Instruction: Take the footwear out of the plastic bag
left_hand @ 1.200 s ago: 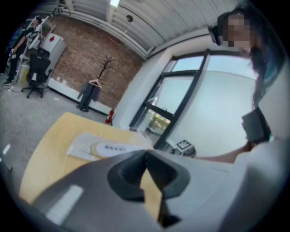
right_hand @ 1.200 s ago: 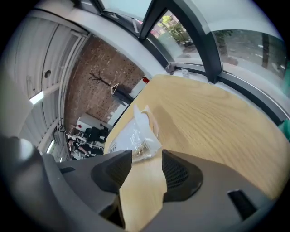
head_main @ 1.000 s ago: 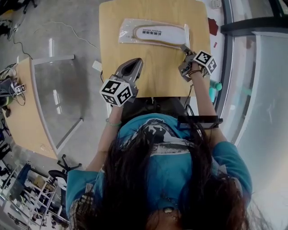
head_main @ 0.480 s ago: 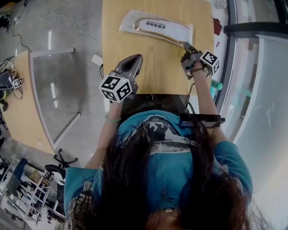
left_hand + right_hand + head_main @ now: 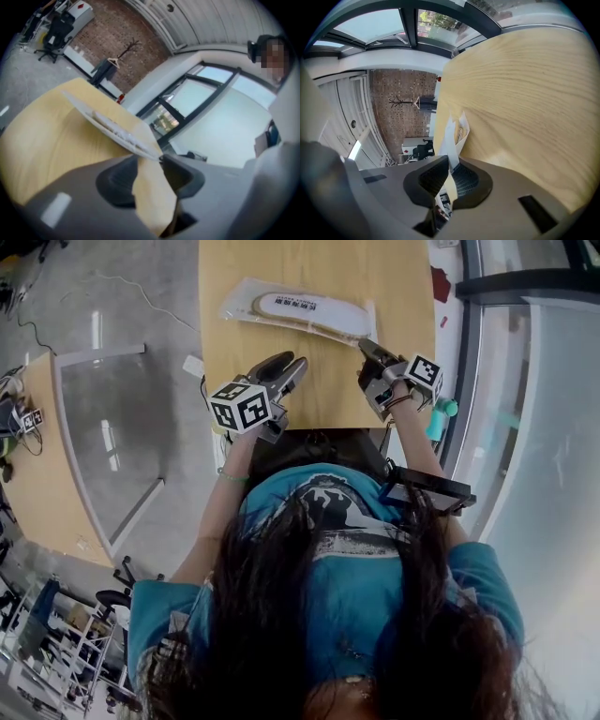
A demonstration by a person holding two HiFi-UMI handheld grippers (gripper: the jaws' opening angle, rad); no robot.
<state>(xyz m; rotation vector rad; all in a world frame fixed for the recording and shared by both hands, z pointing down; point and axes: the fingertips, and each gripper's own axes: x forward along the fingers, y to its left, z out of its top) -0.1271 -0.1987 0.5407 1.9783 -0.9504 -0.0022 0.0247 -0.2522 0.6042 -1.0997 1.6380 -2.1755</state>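
1. The plastic bag [image 5: 246,298] was laid flat across the table [image 5: 319,395] toward twelve o'clock, and the footwear [image 5: 298,307] was enclosed in it, not yet taken out.
2. The bag's four o'clock corner was clamped by the right gripper [image 5: 366,345], its jaws closed on the film, probably so the bag could be anchored.
3. The left gripper [image 5: 289,364] was held at the bag's six o'clock, apart from it. Its jaws had just been opening with nothing between them, seemingly readied for a second grip.
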